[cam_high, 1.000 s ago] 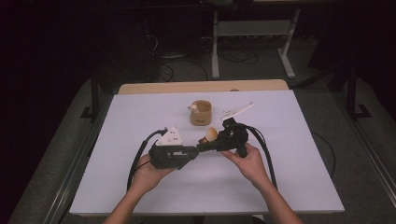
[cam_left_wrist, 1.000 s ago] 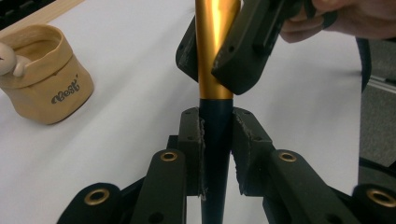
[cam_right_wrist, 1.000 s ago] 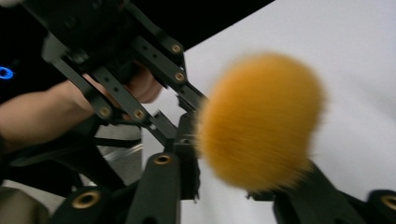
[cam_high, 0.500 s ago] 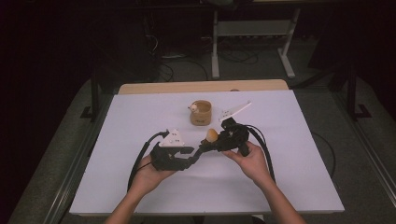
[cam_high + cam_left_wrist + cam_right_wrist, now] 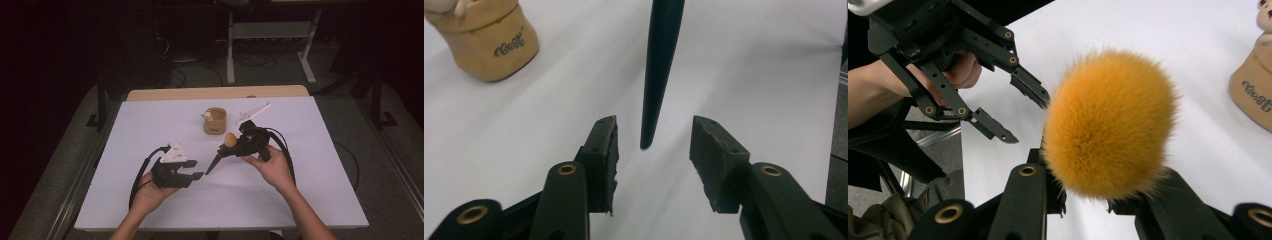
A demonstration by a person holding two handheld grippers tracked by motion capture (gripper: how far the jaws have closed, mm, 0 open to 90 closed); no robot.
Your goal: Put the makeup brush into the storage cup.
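A white tabletop (image 5: pixel 150 130) fills the scene, your two forearms reaching in from its near edge. Toward the far edge, near the middle, stands a small tan pouch (image 5: pixel 215 121) with a pale toy peeking out of its top.

Your right gripper (image 5: pixel 235 149), right of centre, has its jaws clenched on a makeup brush (image 5: pixel 229 140) just below the head. You hold it tilted, so the head rides up by the gripper and the handle slants down toward the near-left. That slant seems meant to offer the handle's tip to your other hand.

Your left gripper (image 5: pixel 196 170) sits near the near-left part of the tabletop, a grey three-cornered plate (image 5: pixel 174 154) on top. Its jaws have just been opening and now stand released, grasping nothing. In the left gripper view the handle's tip (image 5: pixel 647 140) hangs just ahead of the gap between the jaws, touching neither pad (image 5: pixel 711 155).

The brush is the smallest thing here. Its head (image 5: pixel 1108 125) is a round, dense puff of orange bristles. Its handle (image 5: pixel 661 60) is dark, smooth and glossy, tapering to a blunt point.
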